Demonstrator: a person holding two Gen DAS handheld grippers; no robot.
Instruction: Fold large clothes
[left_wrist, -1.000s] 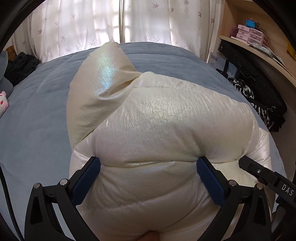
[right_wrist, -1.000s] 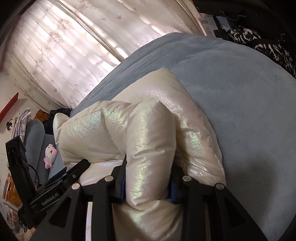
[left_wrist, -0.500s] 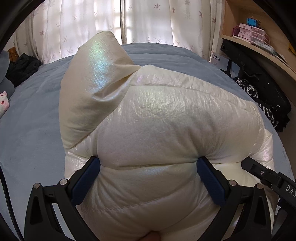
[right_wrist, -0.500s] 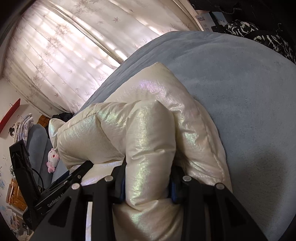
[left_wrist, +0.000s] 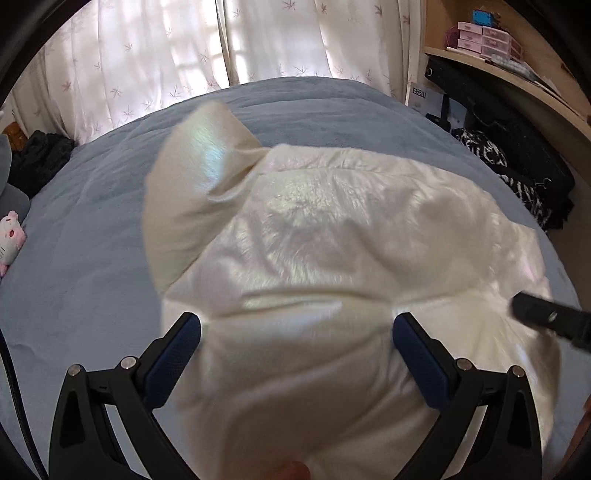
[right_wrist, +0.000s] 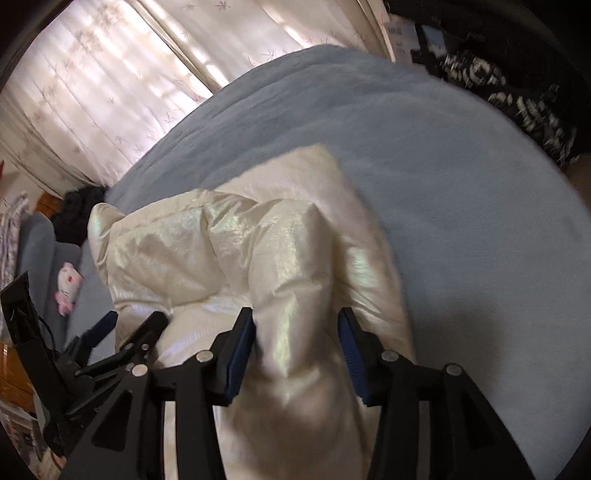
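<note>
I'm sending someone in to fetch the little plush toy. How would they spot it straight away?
Start at the big blue-grey bed under the white curtains. Follow its edge on the side away from the wooden shelves; the plush toy sits right there, near a heap of black clothes. It is the only small white-and-pink thing, far smaller than the cream puffer jacket.

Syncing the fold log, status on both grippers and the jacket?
Left gripper shut on the cream puffer jacket. Right gripper jaws just opening, a jacket fold between them. Jacket bunched on blue bed. Nothing in the way.
</note>
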